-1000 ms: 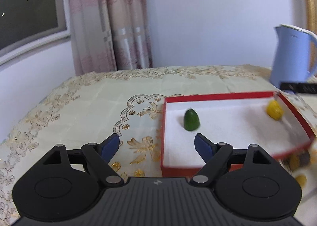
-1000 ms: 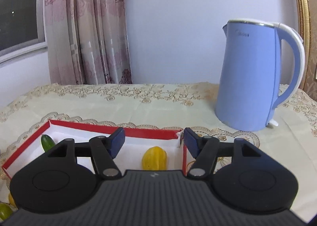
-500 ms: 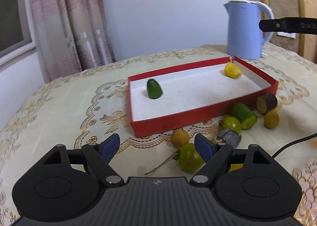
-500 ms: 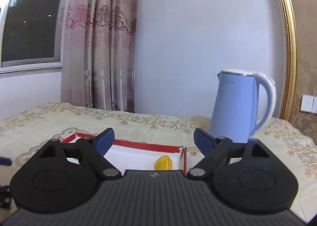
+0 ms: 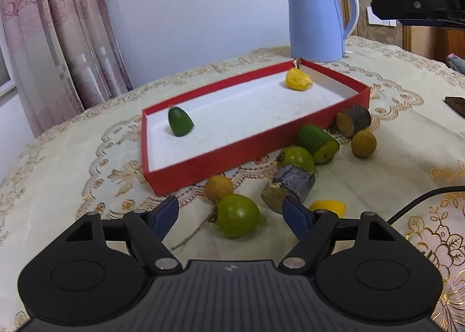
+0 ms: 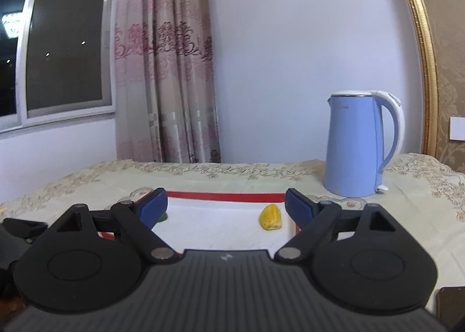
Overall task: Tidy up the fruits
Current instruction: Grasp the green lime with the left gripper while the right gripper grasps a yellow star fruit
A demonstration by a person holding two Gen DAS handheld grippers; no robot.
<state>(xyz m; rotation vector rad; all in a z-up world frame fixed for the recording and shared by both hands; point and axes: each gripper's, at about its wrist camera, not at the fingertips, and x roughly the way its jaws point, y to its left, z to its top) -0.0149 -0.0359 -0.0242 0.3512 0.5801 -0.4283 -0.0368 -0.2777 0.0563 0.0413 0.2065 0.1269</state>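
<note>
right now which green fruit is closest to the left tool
The round green fruit lying just ahead between its closing jaws; the other greens sit farther off by the red tray.

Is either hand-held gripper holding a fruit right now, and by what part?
Nothing is held. The left hand-held gripper is closing with a round green fruit between its fingers, untouched. The right hand-held gripper is open, empty.

A blue kettle (image 5: 316, 21) stands beside pink curtains (image 6: 165, 70).

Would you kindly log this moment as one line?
left tongs: closing, empty, over green fruit | right tongs: open, empty | tray: two fruits
</note>
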